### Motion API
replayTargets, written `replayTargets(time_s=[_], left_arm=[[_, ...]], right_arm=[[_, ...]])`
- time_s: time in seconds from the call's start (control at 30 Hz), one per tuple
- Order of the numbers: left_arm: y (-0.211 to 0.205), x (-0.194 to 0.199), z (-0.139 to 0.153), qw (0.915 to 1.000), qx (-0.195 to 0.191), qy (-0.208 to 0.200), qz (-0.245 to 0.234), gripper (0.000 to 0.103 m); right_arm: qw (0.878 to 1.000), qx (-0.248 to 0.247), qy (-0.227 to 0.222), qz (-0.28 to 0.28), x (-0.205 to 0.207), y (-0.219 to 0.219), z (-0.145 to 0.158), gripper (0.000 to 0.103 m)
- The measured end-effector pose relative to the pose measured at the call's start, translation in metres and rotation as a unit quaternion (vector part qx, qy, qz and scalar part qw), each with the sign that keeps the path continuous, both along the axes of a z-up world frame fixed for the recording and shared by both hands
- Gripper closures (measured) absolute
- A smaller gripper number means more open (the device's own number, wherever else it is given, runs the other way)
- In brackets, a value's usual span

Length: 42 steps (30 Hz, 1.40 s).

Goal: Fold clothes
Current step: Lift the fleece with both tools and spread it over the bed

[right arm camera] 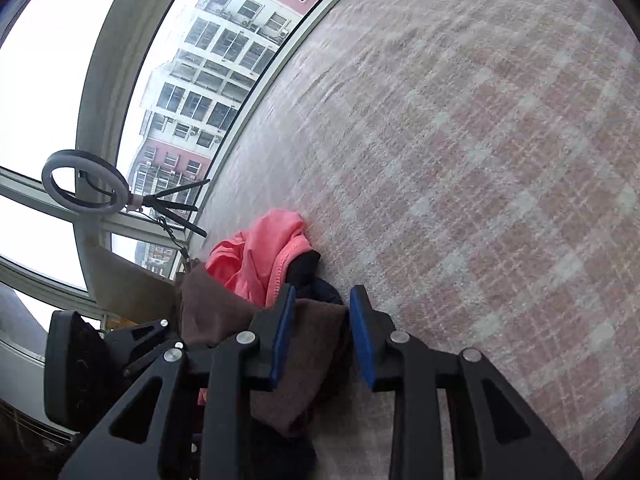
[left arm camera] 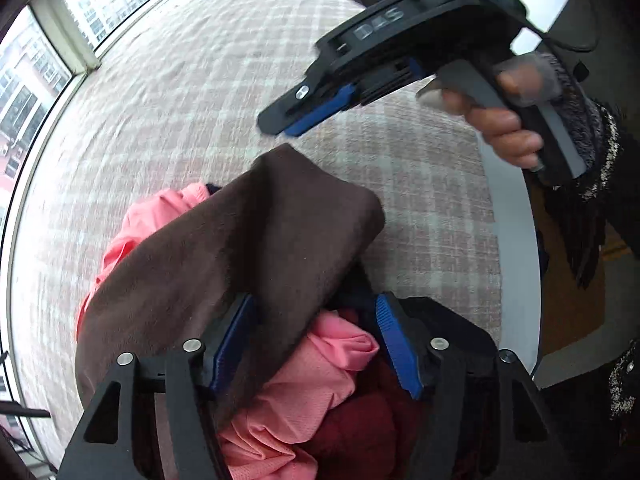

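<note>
A brown garment [left arm camera: 260, 240] lies on top of a heap with a pink garment [left arm camera: 320, 380] and a dark red one [left arm camera: 360, 432]. My left gripper [left arm camera: 316, 344] points down over the heap, open wide. The brown cloth drapes against its left pad [left arm camera: 232, 344] and stays clear of the right pad. My right gripper [left arm camera: 280, 124], held by a hand [left arm camera: 504, 120], hovers just beyond the brown cloth's tip with nothing in it. In the right wrist view my right gripper [right arm camera: 322, 328] is open above the brown garment [right arm camera: 312, 360], beside the pink garment [right arm camera: 260, 256] and a dark one [right arm camera: 312, 276].
The clothes lie on a bed with a pink and white plaid cover [left arm camera: 180, 100] that stretches far beyond the heap [right arm camera: 480, 160]. Windows [left arm camera: 100, 0] run along its far side. A ring light on a tripod [right arm camera: 86, 182] and a cardboard sheet [right arm camera: 128, 284] stand by the window.
</note>
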<state>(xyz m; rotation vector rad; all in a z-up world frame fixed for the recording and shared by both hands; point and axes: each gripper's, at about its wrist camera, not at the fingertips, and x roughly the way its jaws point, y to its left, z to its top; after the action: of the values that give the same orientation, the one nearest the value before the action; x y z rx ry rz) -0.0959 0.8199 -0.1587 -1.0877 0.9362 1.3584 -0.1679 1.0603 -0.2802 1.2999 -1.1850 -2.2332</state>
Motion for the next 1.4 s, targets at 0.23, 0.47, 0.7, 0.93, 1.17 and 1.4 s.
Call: replayTargets(time_s=[0.23, 0.47, 0.7, 0.93, 1.17, 1.4], left_arm=[[-0.063, -0.024, 0.047, 0.9961, 0.053, -0.020, 0.068, 0.044], [-0.167, -0.049, 0.066, 0.9817, 0.053, -0.006, 0.183, 0.040], [-0.279, -0.054, 0.050, 0.9457, 0.047, -0.007, 0.321, 0.040], [-0.361, -0.026, 0.039, 0.9153, 0.065, -0.011, 0.397, 0.040], [-0.442, 0.026, 0.054, 0.8873, 0.102, 0.007, 0.450, 0.040], [-0.524, 0.090, 0.036, 0.8518, 0.103, 0.015, 0.513, 0.040]], right_arm=[[0.999, -0.021, 0.018, 0.039, 0.005, -0.008, -0.010, 0.049], [0.997, -0.027, 0.045, 0.052, 0.003, -0.022, -0.021, 0.078], [0.989, -0.050, 0.128, 0.058, 0.022, -0.023, 0.055, 0.098], [0.972, -0.076, 0.186, 0.122, 0.007, -0.097, 0.150, 0.098], [0.922, -0.059, 0.235, 0.303, 0.025, -0.301, 0.223, 0.098], [0.837, 0.001, 0.054, 0.545, 0.134, -0.530, 0.102, 0.091]])
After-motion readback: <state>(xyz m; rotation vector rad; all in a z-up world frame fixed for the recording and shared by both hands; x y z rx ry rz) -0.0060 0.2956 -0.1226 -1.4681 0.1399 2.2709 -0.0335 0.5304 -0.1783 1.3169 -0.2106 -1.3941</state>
